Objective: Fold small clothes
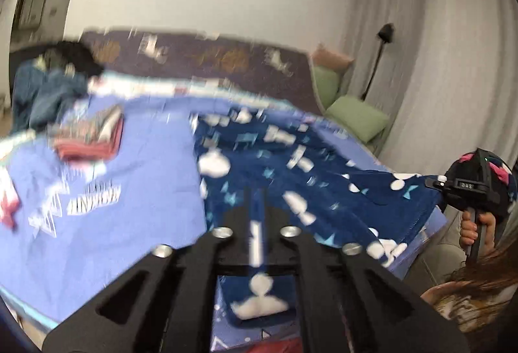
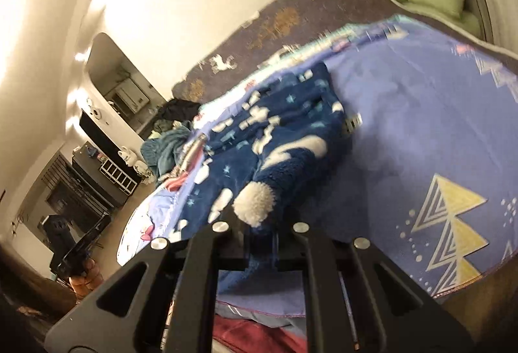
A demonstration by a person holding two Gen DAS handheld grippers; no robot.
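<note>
Covering most of both views, the bed point(image 1: 145, 165) wears a lavender-blue printed sheet, and the task's garment, a navy fleece piece point(image 1: 291, 178) with white and pale-blue shapes, lies spread across its right half, one end running toward the near edge. A small stack of folded clothes point(image 1: 90, 136) sits well apart to the left, with a rumpled teal heap point(image 1: 48, 90) beyond it near the dark patterned blanket point(image 1: 210, 58), and green cushions point(image 1: 359, 119) rest at the far right corner. The left gripper point(image 1: 255, 223) has its jaws clamped together on a strip of the fleece at the near edge; the right gripper point(image 2: 260, 243) has its jaws closed on another part of the same garment, just under a white pompom-like patch point(image 2: 254, 202), and the cloth hangs stretched between the two. Both pictures are smeared, so the fabric seems to be in mid-swing. The judgement here is that the grips are thin: thick pile pinched at an edge can creep out of either pair of jaws if the pull is uneven, dropping a corner and skewing the fold. A wide sweep could also drag the loose sheet or, if it carries far left, nudge the finished stack.
</note>
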